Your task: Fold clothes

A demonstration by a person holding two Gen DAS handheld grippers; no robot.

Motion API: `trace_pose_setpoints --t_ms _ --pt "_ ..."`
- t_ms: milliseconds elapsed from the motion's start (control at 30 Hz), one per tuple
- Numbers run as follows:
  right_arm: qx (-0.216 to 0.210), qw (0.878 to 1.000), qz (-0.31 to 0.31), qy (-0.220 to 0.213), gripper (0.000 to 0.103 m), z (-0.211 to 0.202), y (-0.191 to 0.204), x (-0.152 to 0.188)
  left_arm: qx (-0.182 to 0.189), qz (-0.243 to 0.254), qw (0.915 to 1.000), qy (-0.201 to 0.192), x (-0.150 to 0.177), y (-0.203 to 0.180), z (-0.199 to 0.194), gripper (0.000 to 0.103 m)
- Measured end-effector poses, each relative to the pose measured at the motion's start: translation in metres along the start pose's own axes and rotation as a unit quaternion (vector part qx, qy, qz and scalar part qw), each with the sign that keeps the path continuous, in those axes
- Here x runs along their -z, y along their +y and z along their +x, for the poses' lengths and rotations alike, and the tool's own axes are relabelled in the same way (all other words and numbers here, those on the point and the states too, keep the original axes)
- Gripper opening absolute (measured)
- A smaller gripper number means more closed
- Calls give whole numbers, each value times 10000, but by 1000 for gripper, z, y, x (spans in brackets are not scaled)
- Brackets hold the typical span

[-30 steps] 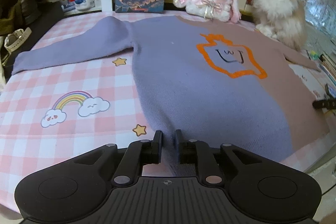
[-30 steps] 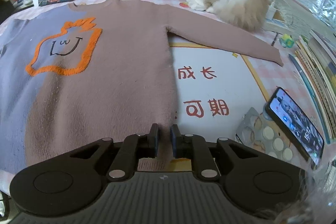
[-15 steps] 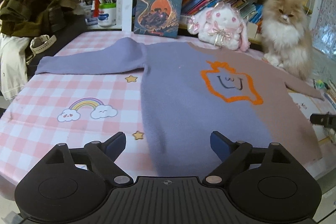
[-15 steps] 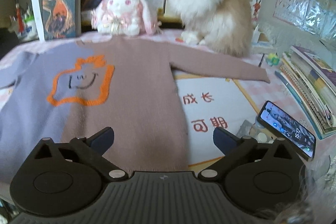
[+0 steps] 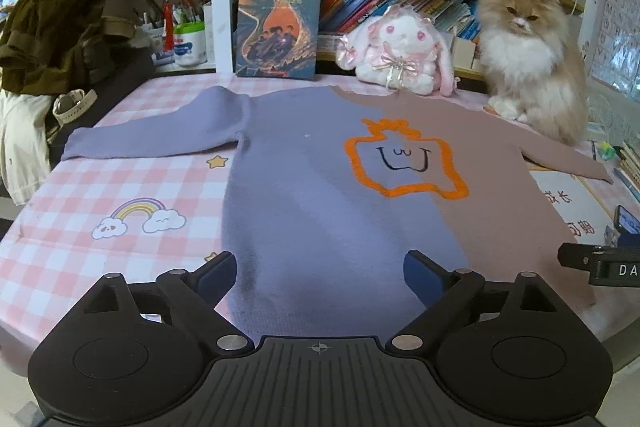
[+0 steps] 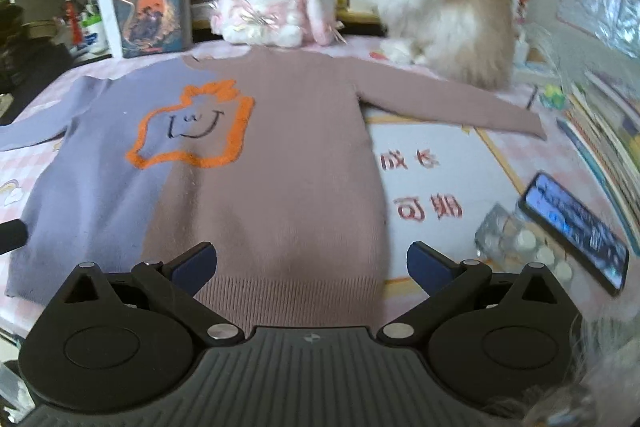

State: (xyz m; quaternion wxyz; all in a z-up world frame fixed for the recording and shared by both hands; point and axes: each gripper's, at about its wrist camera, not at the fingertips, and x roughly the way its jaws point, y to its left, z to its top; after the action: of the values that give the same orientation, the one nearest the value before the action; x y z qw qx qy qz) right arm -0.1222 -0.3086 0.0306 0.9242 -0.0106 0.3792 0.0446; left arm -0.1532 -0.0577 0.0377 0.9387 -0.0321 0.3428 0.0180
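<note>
A sweater [image 5: 320, 195] lies flat and spread out on the surface [image 5: 100, 195], which has a pink and white checked cloth with a rainbow and stars on it. In the left wrist view the sweater fills the middle of the frame. Its left half is purple and its right half is a dusty pink-brown. An orange shape with a little smiling face [image 5: 404, 159] sits on the chest, just right of center. The purple sleeve [image 5: 156, 139] reaches out toward the left edge of the frame. In the right wrist view the pink-brown sleeve [image 6: 452, 103] stretches to the right, toward the middle right of the frame.

The left tongs [image 5: 320, 273] are at the bottom of the left wrist view. They are spread wide and hold nothing, with the sweater's bottom hem between and below the two tips. The right tongs [image 6: 312, 263] are at the bottom of the right wrist view. They are also spread wide and hold nothing, above the ribbed hem of the pink-brown half.

A fluffy cat [image 5: 532, 63] sits at the upper right of the left wrist view, right by the sweater's shoulder. A plush bunny [image 5: 400, 51] sits next to it, and a book [image 5: 278, 23] stands up beside the bunny. A phone [image 6: 576, 231] lies at the right of the right wrist view.
</note>
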Motion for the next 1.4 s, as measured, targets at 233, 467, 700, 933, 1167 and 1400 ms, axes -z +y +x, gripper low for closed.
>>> trace_pose_setpoints --t_ms 233,467,700,933,1167,1400 --pt "-158 9999 29 18 103 3 -12 2 -130 -24 9999 112 6 -10 -6 93" --pt "-253 9997 -26 -7 103 4 -14 0 -140 -112 9997 159 5 -10 -2 93" --pt "-95 9998 169 91 103 8 -10 0 59 70 9998 202 2 2 6 93" --pt "218 9980 566 161 103 12 16 0 434 388 9980 248 -11 38 20 93" --pt "540 9954 783 143 103 9 67 -1 753 541 9954 251 -26 87 35 93" --pt "692 9943 799 143 103 11 118 1 725 433 9963 128 -38 145 54 93"
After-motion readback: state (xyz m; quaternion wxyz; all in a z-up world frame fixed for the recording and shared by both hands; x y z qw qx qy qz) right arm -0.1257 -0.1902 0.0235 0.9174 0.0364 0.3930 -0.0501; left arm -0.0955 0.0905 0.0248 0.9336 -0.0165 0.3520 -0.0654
